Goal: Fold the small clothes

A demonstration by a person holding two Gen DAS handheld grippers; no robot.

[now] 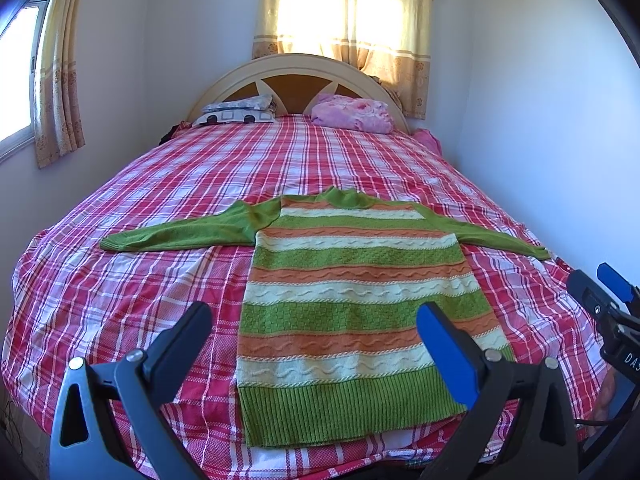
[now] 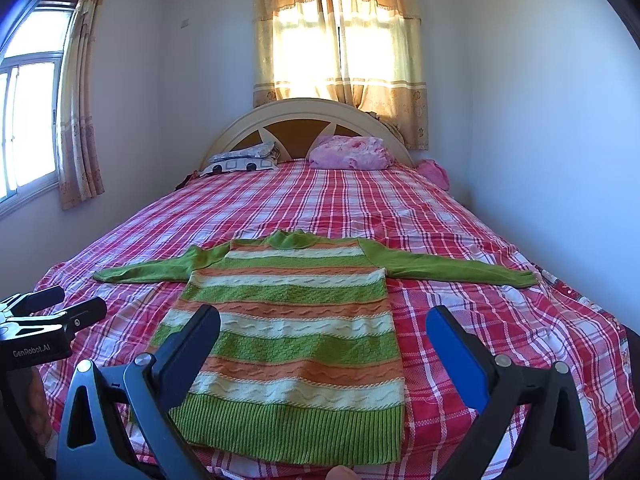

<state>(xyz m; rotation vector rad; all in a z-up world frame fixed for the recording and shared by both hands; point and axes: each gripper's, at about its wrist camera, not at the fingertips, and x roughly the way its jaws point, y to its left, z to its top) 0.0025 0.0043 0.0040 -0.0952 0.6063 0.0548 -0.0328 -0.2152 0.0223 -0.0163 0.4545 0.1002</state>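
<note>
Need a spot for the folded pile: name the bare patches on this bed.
Free bedspread lies between the sweater collar and the pillows, and under each spread sleeve beside the body. The near edge is crowded by the hem.

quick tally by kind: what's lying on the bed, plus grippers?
Striped sweater: 1
Patterned pillow: 1
Pink bundle of bedding: 1
Grippers: 2, left gripper and right gripper, both open and empty
Total: 5
</note>
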